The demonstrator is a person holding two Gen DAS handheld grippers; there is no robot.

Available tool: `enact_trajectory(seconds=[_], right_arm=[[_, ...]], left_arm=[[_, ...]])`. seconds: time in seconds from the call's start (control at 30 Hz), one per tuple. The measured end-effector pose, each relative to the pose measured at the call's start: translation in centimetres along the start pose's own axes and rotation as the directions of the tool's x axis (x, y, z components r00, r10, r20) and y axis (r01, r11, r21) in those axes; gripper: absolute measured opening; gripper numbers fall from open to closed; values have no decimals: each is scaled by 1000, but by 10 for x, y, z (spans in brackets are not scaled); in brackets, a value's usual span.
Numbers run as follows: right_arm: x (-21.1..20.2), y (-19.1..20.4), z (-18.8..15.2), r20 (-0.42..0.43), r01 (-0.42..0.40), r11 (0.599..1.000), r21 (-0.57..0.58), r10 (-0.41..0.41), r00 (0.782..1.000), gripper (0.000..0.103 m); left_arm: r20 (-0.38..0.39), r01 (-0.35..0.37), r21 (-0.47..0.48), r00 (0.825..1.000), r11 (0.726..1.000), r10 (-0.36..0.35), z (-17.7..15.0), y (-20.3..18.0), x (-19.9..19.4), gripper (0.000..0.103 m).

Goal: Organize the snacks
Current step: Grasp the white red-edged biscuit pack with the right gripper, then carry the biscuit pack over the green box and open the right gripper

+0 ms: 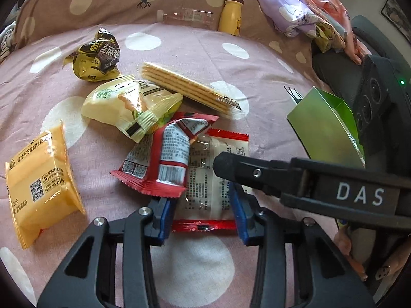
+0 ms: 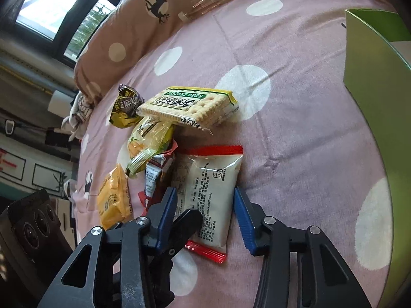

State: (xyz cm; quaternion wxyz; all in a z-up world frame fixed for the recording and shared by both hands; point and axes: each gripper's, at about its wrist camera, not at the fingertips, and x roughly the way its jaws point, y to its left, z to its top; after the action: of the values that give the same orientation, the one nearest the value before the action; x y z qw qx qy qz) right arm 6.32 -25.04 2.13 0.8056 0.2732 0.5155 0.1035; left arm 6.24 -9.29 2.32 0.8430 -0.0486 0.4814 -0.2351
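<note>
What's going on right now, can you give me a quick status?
Both grippers open, left and right astride the white packet, not yet gripped. Red wrapper overlaps its edge. Green box waits off to the right.

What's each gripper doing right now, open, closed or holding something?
Left gripper: open, straddling the white red-edged snack packet, not clamped.
Right gripper: open, straddling the same packet, not clamped.
</note>
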Motion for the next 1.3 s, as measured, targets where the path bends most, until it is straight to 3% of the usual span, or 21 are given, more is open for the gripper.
enact_trajectory(seconds=[0.2, 0.33, 0.53, 0.7, 1.0, 1.3], right_arm=[[-42, 15, -16, 112, 46, 998, -46, -41, 993, 48], [-74, 32, -23, 194, 41, 992, -117, -17, 981, 49], [-113, 33, -24, 290, 15, 991, -135, 25, 957, 49], [-149, 12, -19, 387, -19, 995, -94, 54, 920, 48], [-181, -40, -13, 483, 4, 998, 55, -30, 875, 48], [-190, -84, -10, 490, 1, 983, 186, -94, 867, 49]], left_arm=[[89, 16, 47, 996, 999, -20, -3, -24, -29, 40], [175, 37, 61, 984, 997, -47, -4, -40, -56, 40], [255, 52, 97, 964, 994, -76, 3, -67, -80, 40], [284, 103, 164, 947, 981, -147, 17, -98, -82, 40], [223, 236, 222, 932, 946, -285, 32, -151, -49, 40], [125, 284, 249, 939, 926, -321, 41, -186, -12, 40]])
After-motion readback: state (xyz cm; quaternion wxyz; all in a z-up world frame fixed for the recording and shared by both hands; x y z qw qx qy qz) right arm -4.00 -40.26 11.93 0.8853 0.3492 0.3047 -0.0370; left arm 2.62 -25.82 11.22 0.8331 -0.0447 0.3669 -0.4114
